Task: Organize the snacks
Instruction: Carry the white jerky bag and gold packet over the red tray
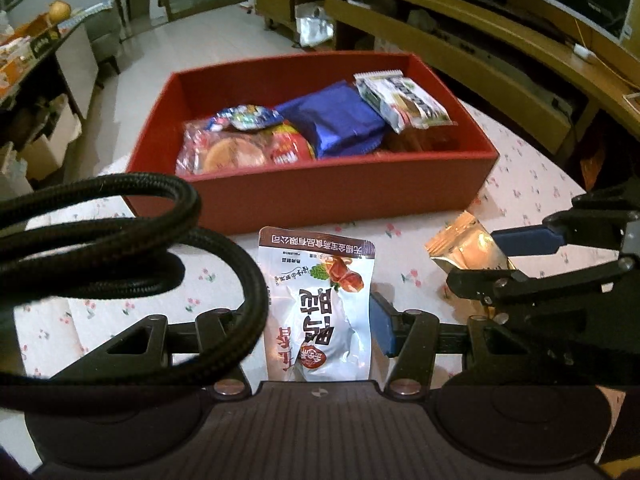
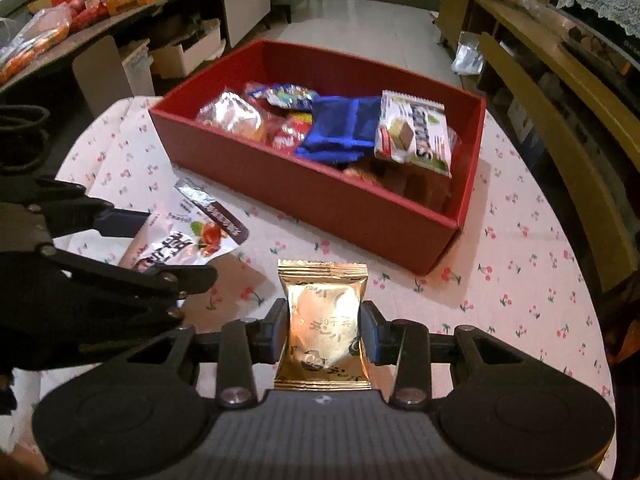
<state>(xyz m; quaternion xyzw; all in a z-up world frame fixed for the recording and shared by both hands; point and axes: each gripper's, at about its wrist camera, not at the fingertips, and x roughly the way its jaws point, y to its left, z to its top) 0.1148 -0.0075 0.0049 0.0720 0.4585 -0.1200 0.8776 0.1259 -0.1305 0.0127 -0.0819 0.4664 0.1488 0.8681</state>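
Gripping a shiny gold foil snack packet (image 2: 324, 324) by its two side edges, the right hand-held gripper (image 2: 324, 334) has its blue pads (image 2: 370, 334) pressed into the wrapper, which pinches inward between them. The packet sits just in front of the near corner of an open red rectangular cardboard box (image 2: 320, 196) on the bench, which wears a white cloth printed with small red cherries (image 2: 520, 280).

The left hand-held gripper (image 1: 320, 332) straddles a white plastic snack pouch with a brown top band and a picture of meat (image 1: 320, 308). One blue pad (image 1: 380, 328) lies against the pouch's edge; the other finger is hidden behind a looping black braided cable (image 1: 120, 216), so I cannot tell whether the pouch is clamped or only bracketed. The pouch lies near the box's front wall, apart from it.

Inside the box lie a clear-wrapped round cake with red print (image 1: 240, 148), a small blue-and-silver sweet wrapper (image 1: 250, 117), a blue foil packet (image 1: 336, 120) and a white-and-green wafer packet (image 1: 404, 100) leaning across the far right end.

From the left wrist view, the right hand-held gripper and its gold packet sit just to the pouch's right.
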